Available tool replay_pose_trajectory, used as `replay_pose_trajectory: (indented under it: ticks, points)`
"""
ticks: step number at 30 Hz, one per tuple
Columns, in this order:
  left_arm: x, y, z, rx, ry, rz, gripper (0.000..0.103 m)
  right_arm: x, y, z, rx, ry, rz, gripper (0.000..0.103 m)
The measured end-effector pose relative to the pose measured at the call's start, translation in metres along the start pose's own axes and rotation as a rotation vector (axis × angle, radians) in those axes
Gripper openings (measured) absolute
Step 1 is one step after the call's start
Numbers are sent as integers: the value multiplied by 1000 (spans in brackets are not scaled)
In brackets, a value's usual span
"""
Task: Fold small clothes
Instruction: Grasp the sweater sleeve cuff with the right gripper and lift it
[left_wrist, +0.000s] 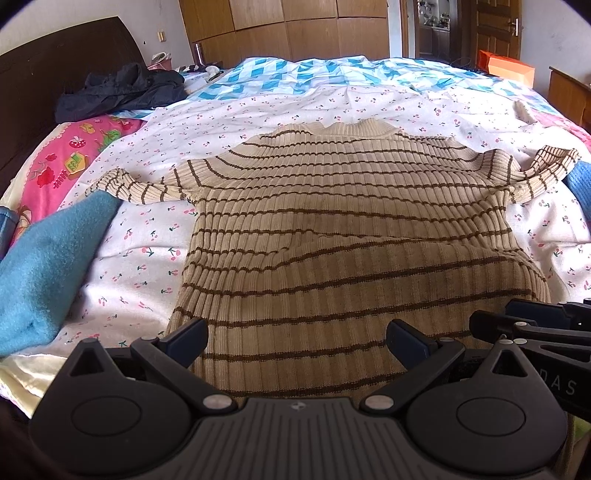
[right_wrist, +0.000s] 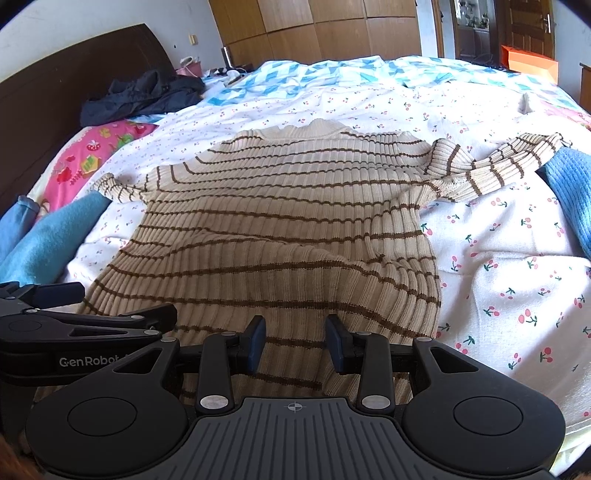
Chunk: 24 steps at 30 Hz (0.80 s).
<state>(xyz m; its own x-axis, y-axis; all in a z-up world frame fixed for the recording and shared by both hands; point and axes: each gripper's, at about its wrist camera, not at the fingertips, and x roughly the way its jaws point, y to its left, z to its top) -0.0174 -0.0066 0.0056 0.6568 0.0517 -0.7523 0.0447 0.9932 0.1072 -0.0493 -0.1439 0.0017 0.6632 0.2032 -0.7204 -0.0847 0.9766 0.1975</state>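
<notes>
The left gripper (left_wrist: 297, 341) hangs nearest, its jaws spread wide over the near hem of the striped sweater (left_wrist: 332, 229), nothing between its pads. Just to its right the right gripper (right_wrist: 295, 341) is also released, its jaws parted more narrowly, with the hem's fabric showing in the gap; whether the fingertips brush the knit is hard to tell from this angle.

The sweater, cream ribbed knit with thin brown stripes, lies flat on the cherry-print sheet (right_wrist: 498, 280) in the middle of the bed, collar at the far end, hem nearest, both sleeves spread out to left and right. A shallow crease runs across its lower body.

A blue cloth (left_wrist: 48, 266) lies at the left, touching the left cuff, and another blue knit piece (right_wrist: 569, 192) lies by the right cuff. Farther left is a pink patterned pillow (left_wrist: 70, 155), then a dark jacket (left_wrist: 122, 88) near the dark headboard (left_wrist: 44, 74). A blue-and-white checked cover (right_wrist: 332, 74) spans the far side, before a wooden wardrobe (right_wrist: 317, 33).
</notes>
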Motion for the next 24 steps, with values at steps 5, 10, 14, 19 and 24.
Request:
replay_pose_trajectory:
  ticks: [5, 10, 14, 19, 24]
  points:
    - [-2, -1, 8, 9, -6, -23, 103, -3, -1, 4, -6, -9, 0, 36]
    - [0, -15, 34, 45, -44, -51, 103, -11, -20, 25, 42, -69, -5, 46]
    - [14, -34, 60, 80, -56, -85, 103, -9, -62, 48, 143, -124, -59, 47]
    - [36, -63, 91, 103, -72, -140, 103, -1, -134, 85, 279, -177, -157, 47]
    - [56, -88, 118, 81, -80, -213, 103, 0, -216, 122, 422, -246, -252, 47]
